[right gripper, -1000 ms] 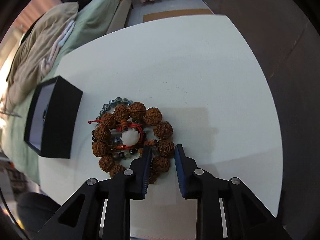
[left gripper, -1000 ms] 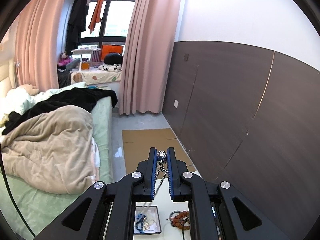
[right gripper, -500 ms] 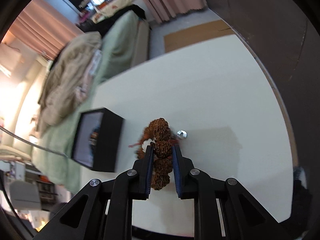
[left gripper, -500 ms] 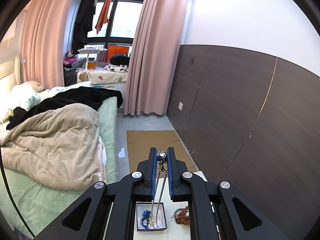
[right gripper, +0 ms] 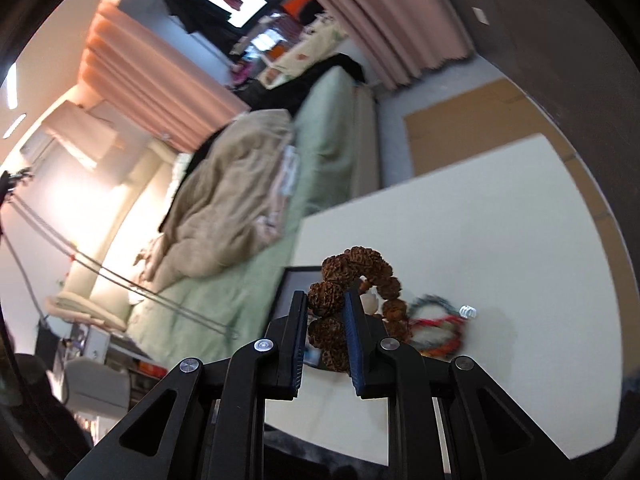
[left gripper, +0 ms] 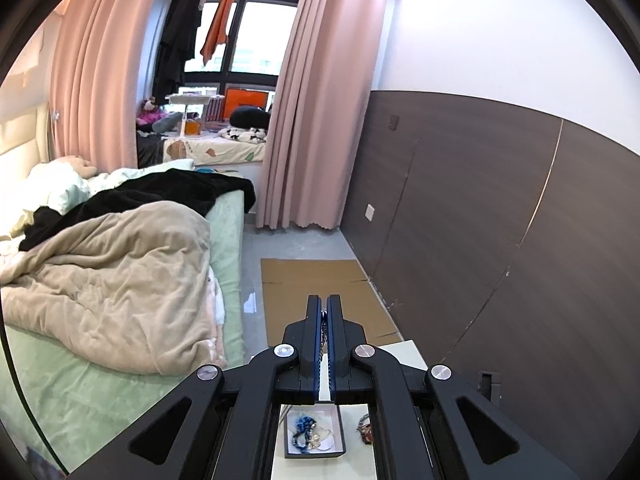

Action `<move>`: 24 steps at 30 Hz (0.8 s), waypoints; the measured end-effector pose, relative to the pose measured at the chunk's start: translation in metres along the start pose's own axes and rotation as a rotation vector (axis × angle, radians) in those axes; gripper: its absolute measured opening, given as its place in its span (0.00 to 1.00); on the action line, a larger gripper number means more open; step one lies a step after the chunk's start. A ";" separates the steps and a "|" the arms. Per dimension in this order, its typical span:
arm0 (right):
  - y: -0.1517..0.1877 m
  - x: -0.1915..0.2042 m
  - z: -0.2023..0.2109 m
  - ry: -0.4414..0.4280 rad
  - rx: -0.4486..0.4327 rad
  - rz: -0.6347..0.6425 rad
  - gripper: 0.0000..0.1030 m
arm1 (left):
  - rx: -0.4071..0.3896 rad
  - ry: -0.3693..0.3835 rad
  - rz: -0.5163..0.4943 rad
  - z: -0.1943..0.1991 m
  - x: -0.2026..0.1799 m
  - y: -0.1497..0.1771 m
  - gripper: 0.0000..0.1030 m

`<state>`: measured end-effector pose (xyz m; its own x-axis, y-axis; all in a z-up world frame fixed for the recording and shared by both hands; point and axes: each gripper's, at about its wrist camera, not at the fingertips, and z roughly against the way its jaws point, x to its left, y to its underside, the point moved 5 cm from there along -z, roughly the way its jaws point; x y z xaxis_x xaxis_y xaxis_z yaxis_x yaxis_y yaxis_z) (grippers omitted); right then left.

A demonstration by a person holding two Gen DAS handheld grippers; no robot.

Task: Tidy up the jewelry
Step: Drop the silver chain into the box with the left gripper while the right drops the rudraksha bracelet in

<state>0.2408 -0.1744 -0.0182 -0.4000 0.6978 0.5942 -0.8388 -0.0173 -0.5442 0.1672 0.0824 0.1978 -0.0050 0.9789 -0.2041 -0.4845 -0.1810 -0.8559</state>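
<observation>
My left gripper (left gripper: 324,310) is shut on a thin silver chain (left gripper: 325,330) and holds it high above the white table; the chain hangs down between the fingers toward the black jewelry box (left gripper: 314,435), which holds several pieces. My right gripper (right gripper: 327,304) is shut on a bracelet of large brown beads (right gripper: 360,270) and holds it lifted above the table. A small pile of other bracelets (right gripper: 434,328) and a silver ring (right gripper: 467,311) lie on the table just right of it. The pile also shows in the left wrist view (left gripper: 365,430). The box edge (right gripper: 296,276) shows behind the beads.
The white table (right gripper: 500,220) stands next to a dark panelled wall (left gripper: 480,220). A bed with a beige blanket (left gripper: 112,272) lies to the left. Flat cardboard (left gripper: 320,292) lies on the floor beyond the table.
My right gripper closed on the brown bead bracelet and lifted it off the pile. My left gripper rose higher with the chain, and its silver ball no longer shows at the fingertips.
</observation>
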 end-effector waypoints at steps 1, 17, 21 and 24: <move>-0.002 0.008 -0.004 -0.025 -0.002 0.006 0.19 | 0.002 -0.002 0.002 -0.002 0.002 0.001 0.01; 0.022 0.025 -0.124 0.013 0.211 -0.001 0.21 | 0.020 0.002 0.002 -0.016 0.009 0.002 0.01; 0.014 0.026 -0.107 -0.014 0.175 0.020 0.44 | 0.024 0.015 -0.010 -0.021 0.001 0.001 0.01; 0.007 0.020 -0.084 -0.021 0.118 0.008 0.51 | 0.025 0.025 -0.013 -0.025 -0.005 0.000 0.01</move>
<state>0.2575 -0.1007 -0.0599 -0.4135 0.6824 0.6028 -0.8725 -0.1077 -0.4766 0.1888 0.0754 0.1867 0.0230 0.9786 -0.2045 -0.5064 -0.1650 -0.8463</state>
